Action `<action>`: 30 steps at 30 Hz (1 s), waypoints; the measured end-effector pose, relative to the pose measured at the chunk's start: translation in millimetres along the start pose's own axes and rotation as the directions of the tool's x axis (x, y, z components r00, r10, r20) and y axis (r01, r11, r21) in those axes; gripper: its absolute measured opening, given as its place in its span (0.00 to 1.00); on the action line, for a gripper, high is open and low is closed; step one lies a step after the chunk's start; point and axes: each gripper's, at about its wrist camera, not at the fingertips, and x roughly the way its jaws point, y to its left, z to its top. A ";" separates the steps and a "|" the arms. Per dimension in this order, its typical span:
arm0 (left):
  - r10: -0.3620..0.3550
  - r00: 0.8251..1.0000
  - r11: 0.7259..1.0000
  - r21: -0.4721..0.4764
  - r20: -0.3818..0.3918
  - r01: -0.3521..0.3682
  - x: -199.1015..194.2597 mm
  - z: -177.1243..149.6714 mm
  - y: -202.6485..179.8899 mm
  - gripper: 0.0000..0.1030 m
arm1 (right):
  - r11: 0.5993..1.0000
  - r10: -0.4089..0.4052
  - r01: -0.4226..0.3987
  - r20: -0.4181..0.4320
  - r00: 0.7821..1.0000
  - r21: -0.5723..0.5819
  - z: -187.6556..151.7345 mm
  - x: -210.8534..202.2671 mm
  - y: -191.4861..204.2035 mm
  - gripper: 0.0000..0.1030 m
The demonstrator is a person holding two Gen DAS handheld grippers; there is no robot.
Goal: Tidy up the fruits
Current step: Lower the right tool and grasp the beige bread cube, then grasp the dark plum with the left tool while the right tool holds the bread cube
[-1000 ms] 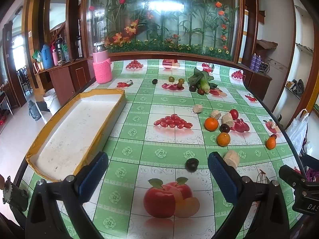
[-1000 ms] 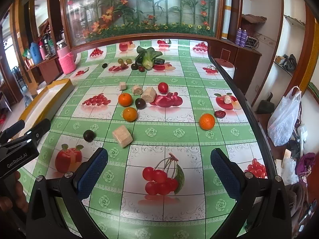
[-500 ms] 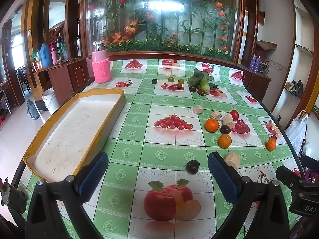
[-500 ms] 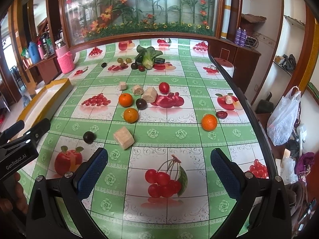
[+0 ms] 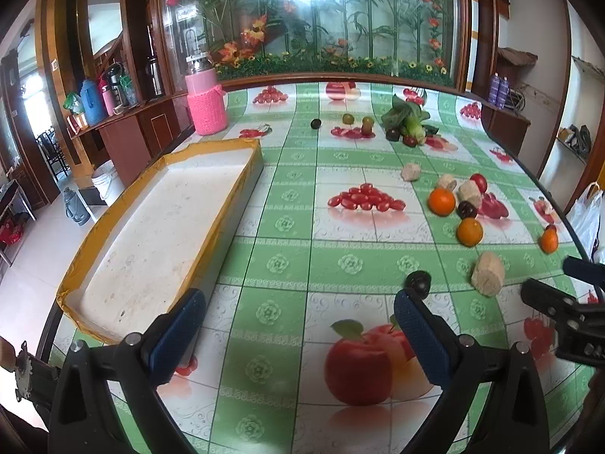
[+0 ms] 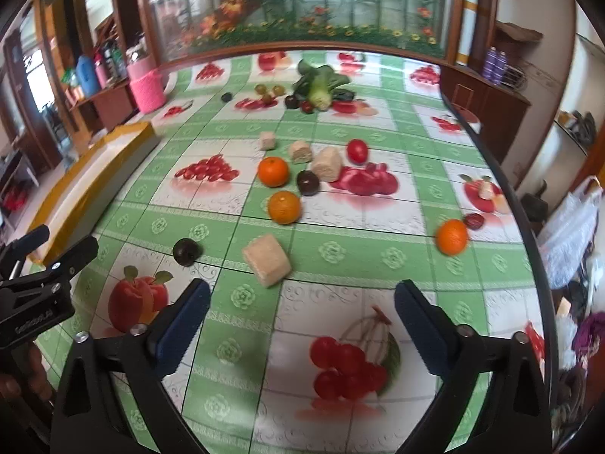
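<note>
Both hand-held grippers, left (image 5: pixel 298 327) and right (image 6: pixel 300 319), spread and empty, the right's jaws just narrowing, approach; next, probably straddle the small dark round fruit (image 5: pixel 418 281) near the shallow yellow-rimmed white tray (image 5: pixel 166 227).

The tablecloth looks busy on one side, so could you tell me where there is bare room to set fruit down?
The white tray with the yellow rim holds nothing. The cloth between that tray and the dark plum is bare of real items, only printed fruit. Near both grippers the cloth is bare too. It is crowded around the oranges and tan blocks, and by the greens.
</note>
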 end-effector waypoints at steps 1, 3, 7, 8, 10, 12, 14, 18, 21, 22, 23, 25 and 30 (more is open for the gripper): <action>0.002 1.000 1.000 0.004 -0.006 -0.002 0.9 -1.3 1.2 0.98 | 1.000 0.015 -0.015 -0.017 1.000 -0.015 2.3 7.4 2.7 0.83; 0.004 1.000 1.000 0.011 -0.011 -0.004 1.5 -3.2 3.0 0.98 | 0.999 0.038 -0.040 -0.060 0.997 -0.034 5.4 24.7 7.0 0.68; 0.008 1.000 1.000 0.020 -0.020 -0.008 2.4 -4.6 6.3 0.98 | 0.997 0.063 -0.068 -0.115 0.991 -0.042 6.1 48.5 11.1 0.57; 0.007 1.000 1.000 0.021 -0.023 -0.007 3.2 -4.7 6.8 0.98 | 0.997 0.065 -0.070 -0.119 0.991 -0.042 6.3 51.8 11.5 0.55; 0.002 0.999 1.000 0.026 -0.034 -0.001 5.2 -4.0 5.6 0.99 | 0.996 0.066 -0.073 -0.125 0.990 -0.054 7.5 56.6 13.6 0.47; -0.008 0.999 0.999 0.037 -0.042 0.010 7.0 -3.8 2.1 0.99 | 0.994 0.073 -0.084 -0.137 0.988 -0.074 8.3 62.1 15.3 0.33; -0.019 0.999 0.999 0.048 -0.051 0.022 8.8 -2.8 -2.5 0.99 | 0.992 0.078 -0.090 -0.142 0.987 -0.084 8.5 64.5 15.3 0.32; -0.066 0.994 0.996 0.057 -0.083 0.071 16.4 1.5 -16.1 0.99 | 0.993 0.075 -0.085 -0.125 0.989 -0.080 9.1 60.0 10.5 0.32; -0.108 0.988 0.991 0.064 -0.109 0.116 25.7 6.0 -30.2 0.89 | 0.995 0.068 -0.075 -0.099 0.993 -0.067 7.5 47.8 2.2 0.32; -0.122 0.985 0.989 0.066 -0.122 0.131 29.1 7.3 -34.3 0.86 | 0.995 0.062 -0.068 -0.091 0.994 -0.071 6.5 43.7 -0.4 0.32; -0.137 0.981 0.987 0.068 -0.140 0.147 34.1 8.8 -39.3 0.81 | 0.995 0.056 -0.063 -0.084 0.995 -0.076 5.2 39.4 -2.8 0.32; -0.157 0.972 0.983 0.069 -0.174 0.171 43.9 9.6 -48.7 0.75 | 0.995 0.046 -0.052 -0.075 0.996 -0.087 1.6 32.7 -7.0 0.32; -0.178 0.956 0.976 0.085 -0.233 0.202 59.4 7.5 -72.1 0.66 | 0.995 0.046 -0.052 -0.072 0.996 -0.088 -6.5 25.5 -15.8 0.32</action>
